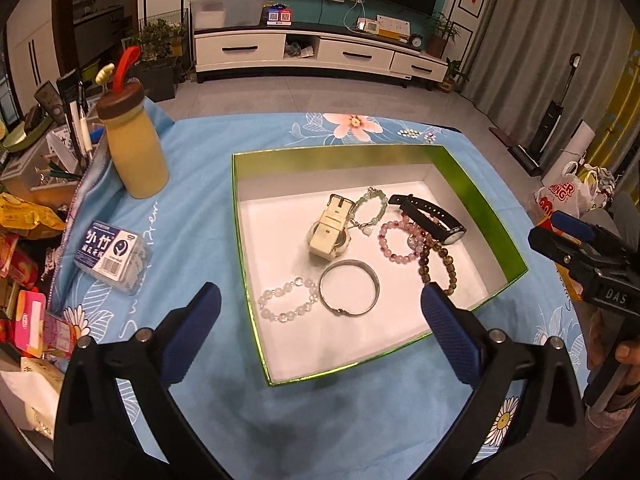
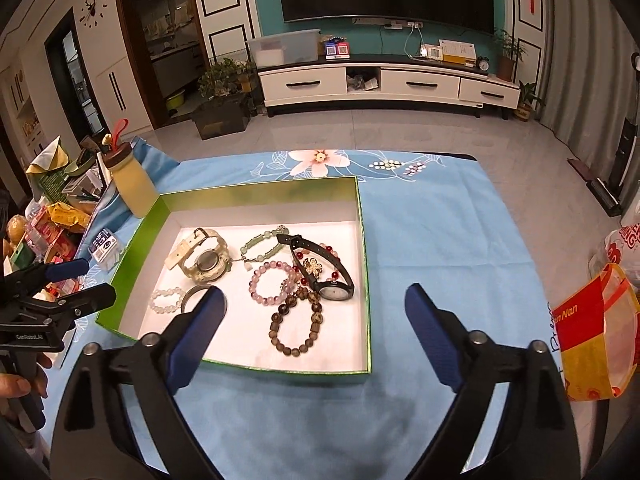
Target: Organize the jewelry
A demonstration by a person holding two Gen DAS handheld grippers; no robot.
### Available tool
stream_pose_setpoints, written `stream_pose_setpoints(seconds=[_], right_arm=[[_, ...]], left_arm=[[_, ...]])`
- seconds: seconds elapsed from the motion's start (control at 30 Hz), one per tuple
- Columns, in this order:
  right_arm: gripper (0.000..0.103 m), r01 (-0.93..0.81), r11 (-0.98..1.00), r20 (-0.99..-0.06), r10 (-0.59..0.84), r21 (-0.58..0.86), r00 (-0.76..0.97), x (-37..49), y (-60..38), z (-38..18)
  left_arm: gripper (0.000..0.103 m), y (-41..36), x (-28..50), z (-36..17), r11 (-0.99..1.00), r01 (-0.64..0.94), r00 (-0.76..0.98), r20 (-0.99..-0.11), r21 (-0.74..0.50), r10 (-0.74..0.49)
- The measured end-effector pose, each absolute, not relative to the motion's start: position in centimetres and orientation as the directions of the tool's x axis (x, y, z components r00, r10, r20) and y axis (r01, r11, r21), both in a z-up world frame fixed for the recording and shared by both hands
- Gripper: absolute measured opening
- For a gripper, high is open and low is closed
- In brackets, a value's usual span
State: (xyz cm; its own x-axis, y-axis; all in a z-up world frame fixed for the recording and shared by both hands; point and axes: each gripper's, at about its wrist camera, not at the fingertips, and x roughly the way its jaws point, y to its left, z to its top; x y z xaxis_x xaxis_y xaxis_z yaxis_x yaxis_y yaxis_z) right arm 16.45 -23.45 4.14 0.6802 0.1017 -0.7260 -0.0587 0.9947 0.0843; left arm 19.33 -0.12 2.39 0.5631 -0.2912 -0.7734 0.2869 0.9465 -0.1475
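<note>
The surface [image 1: 320,400] wears a light blue floral cloth. Just ahead of the left gripper [image 1: 320,304] lies a shallow green-rimmed box [image 1: 472,184]. Farther off to that gripper's left stand a yellow bottle [image 1: 136,152] and, nearer, a small clear packet [image 1: 114,256].

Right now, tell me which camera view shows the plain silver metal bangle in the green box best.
The left wrist view: the plain silver metal bangle lies fully in sight on the white floor of the green box, beside the clear bead bracelet. In the right wrist view, the right gripper's left blue finger hides most of it.
</note>
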Motion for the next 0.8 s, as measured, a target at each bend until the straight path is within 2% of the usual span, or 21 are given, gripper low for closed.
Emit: stream_pose_setpoints(seconds=[0.17, 0.6, 0.8], right_arm=[[0.102, -0.065, 0.995, -0.736, 0.099, 0.075, 0.67, 16.1, -23.1, 4.9], [0.102, -0.048, 0.998, -0.792, 0.057, 0.034, 0.608, 16.3, -22.5, 6.1], [0.102, -0.053, 0.997, -0.813, -0.007, -0.047, 0.582, 16.2, -21.6, 6.4]], left_arm=[[0.101, -0.3, 19.0, 3.5, 0.957, 0.269, 0.579, -0.775, -0.111, -0.252], [0.101, -0.1, 18.7, 6.4, 0.974, 0.195, 0.587, -0.782, -0.117, -0.211], [0.101, 0.3, 18.9, 7.1, 0.983, 0.129, 0.567, -0.804, -0.129, -0.18]])
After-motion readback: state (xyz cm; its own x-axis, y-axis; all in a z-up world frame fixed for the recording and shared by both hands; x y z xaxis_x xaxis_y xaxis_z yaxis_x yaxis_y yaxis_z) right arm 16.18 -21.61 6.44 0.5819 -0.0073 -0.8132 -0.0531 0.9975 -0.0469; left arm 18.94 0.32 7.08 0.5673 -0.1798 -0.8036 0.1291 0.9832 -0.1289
